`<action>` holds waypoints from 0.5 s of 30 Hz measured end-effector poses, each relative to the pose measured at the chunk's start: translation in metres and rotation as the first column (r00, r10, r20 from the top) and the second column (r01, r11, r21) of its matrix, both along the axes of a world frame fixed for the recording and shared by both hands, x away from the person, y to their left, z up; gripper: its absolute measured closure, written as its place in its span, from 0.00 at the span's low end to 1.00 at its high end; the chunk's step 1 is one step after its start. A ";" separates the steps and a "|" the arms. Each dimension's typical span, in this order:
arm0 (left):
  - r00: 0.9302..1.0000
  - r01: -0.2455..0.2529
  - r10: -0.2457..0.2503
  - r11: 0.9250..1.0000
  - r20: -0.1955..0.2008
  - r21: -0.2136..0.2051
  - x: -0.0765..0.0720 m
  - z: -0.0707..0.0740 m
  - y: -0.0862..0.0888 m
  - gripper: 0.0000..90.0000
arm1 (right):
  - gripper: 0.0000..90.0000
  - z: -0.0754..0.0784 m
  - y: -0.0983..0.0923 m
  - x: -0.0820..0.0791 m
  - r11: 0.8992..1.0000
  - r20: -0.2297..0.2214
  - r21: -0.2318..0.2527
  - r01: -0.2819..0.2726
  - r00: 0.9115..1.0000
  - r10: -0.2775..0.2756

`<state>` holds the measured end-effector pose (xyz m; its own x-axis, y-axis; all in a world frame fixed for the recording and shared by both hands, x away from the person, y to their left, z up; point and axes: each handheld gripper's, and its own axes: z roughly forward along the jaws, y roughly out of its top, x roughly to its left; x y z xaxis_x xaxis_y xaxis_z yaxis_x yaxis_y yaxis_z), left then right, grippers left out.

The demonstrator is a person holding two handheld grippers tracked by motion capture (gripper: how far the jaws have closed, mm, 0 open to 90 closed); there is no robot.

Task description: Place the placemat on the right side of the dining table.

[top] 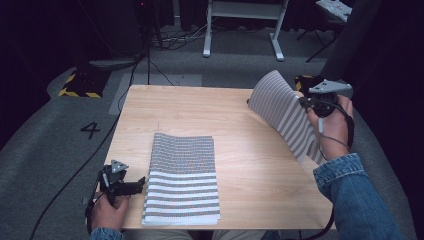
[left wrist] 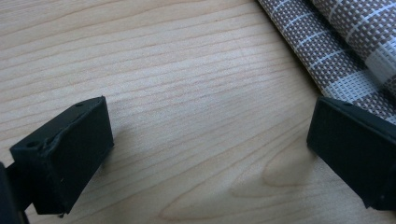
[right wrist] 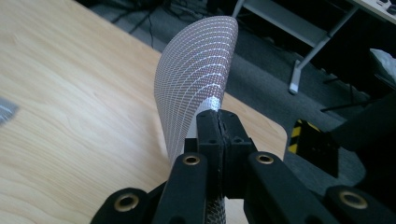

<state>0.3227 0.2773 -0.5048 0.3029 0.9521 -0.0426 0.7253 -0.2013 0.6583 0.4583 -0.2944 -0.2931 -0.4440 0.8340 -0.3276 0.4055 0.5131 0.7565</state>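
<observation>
Striped placemat (top: pixel 287 112) is bowing up at three o'clock, pinched by the right gripper (top: pixel 306 101), while the left gripper (top: pixel 141 183) is idling spread beside the folded placemat stack (top: pixel 182 177) at seven o'clock on the wooden table (top: pixel 240 165).

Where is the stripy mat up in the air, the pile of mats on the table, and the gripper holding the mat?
lifted mat (top: pixel 280 107), high view, middle of its curved face.
mat stack (top: pixel 182 180), high view, top mat's centre.
right gripper (right wrist: pixel 218 122), right gripper view, shut jaw tips.

Bare wooden table (top: pixel 240 150) lies open between 2 woven mats: a stack of placemats (top: pixel 182 177) flat near the front left, and a lifted placemat (top: pixel 287 115) curving over the right edge.
</observation>
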 end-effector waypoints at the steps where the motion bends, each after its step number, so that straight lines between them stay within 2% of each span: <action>1: 1.000 -0.001 0.001 1.000 0.001 0.001 0.000 0.000 0.000 0.00 | 0.99 -0.005 0.001 0.000 1.000 -0.017 0.002 -0.001 1.000 0.001; 2: 1.000 -0.001 0.001 1.000 0.001 0.000 0.000 0.000 0.000 0.00 | 0.99 -0.012 0.002 -0.001 0.999 -0.023 0.033 -0.021 1.000 0.021; 4: 1.000 -0.001 0.001 1.000 0.001 0.002 0.000 0.000 0.000 0.00 | 0.99 -0.017 0.006 -0.004 0.997 -0.052 0.063 -0.040 0.998 0.043; 8: 1.000 0.001 -0.001 1.000 -0.001 0.000 0.000 0.000 0.000 0.00 | 0.99 -0.022 0.013 -0.007 0.995 -0.075 0.070 -0.069 0.994 0.075; 9: 1.000 0.000 0.000 1.000 0.000 0.001 0.000 0.000 0.000 0.00 | 0.98 -0.027 0.017 -0.009 0.992 -0.093 0.096 -0.085 0.991 0.094; 14: 1.000 0.001 -0.001 1.000 -0.001 0.000 0.000 0.000 0.000 0.00 | 0.97 -0.039 0.023 -0.014 0.985 -0.130 0.127 -0.116 0.983 0.133; 15: 1.000 0.000 0.000 1.000 0.000 0.001 0.000 0.000 0.000 0.00 | 0.97 -0.046 0.026 -0.016 0.983 -0.150 0.136 -0.126 0.978 0.146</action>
<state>0.3227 0.2773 -0.5048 0.3030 0.9521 -0.0414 0.7252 -0.2021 0.6582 0.4425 -0.2686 -0.3390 -0.5942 0.7919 -0.1409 0.4583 0.4772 0.7499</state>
